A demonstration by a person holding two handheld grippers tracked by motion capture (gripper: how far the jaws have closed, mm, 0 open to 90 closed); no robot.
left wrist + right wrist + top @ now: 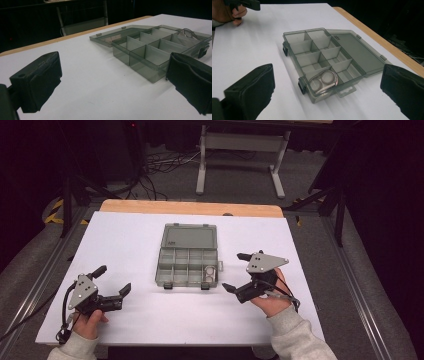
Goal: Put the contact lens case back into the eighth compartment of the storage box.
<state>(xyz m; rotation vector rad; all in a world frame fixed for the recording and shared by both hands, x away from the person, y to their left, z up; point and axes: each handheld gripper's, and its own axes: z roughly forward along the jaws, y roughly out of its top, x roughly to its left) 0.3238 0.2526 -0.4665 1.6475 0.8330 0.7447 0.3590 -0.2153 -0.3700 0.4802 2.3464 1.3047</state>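
The organizer box [187, 262] lies open at the table's [125, 320] middle, its lid [190, 236] folded flat toward the far side. It looks light, stiff and slippery, likely to skid when pushed; the lid's far edge seems the best hold. Both the left gripper [114, 279] and right gripper [235, 271] are spread wide, holding nothing, flanking it. Bare tabletop surrounds it on all sides.

Open compartment box [187, 255] lies between 2 spread hand-held grippers.

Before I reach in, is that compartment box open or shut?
Open: the box has its lid laid flat behind it, so the dividers show.
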